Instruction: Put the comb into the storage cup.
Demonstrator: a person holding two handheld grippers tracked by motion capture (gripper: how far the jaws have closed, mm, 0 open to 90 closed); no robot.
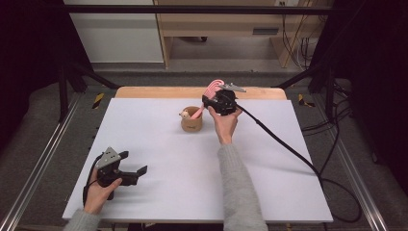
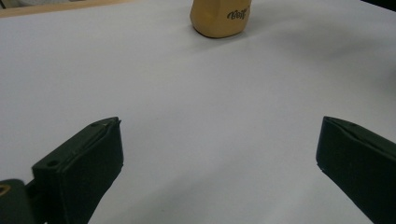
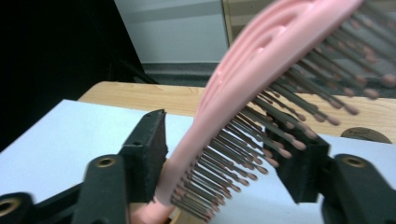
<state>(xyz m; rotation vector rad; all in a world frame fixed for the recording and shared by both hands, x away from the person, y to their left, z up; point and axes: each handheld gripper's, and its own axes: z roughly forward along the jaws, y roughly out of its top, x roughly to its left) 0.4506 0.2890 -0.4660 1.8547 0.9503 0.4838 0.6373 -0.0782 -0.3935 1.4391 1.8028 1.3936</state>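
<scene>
The right gripper (image 3: 224,154) stood part-open around one pink hairbrush (image 3: 261,79) above one cup (image 1: 191,121); the left gripper (image 2: 219,154) gaped empty.

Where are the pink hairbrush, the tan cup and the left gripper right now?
pink hairbrush (image 3: 243,84): right gripper view, back of its head.
tan cup (image 1: 191,125): high view, front wall.
left gripper (image 1: 133,165): high view, between its fingertips.

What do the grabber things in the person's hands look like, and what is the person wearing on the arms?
Each hand holds a black tool with two chunky, blocky black jaws. The left gripper carries a grey three-cornered plate on top, and so does the right gripper. A thick black cable trails from the right one across the white table. The sleeves are grey knit.
</scene>
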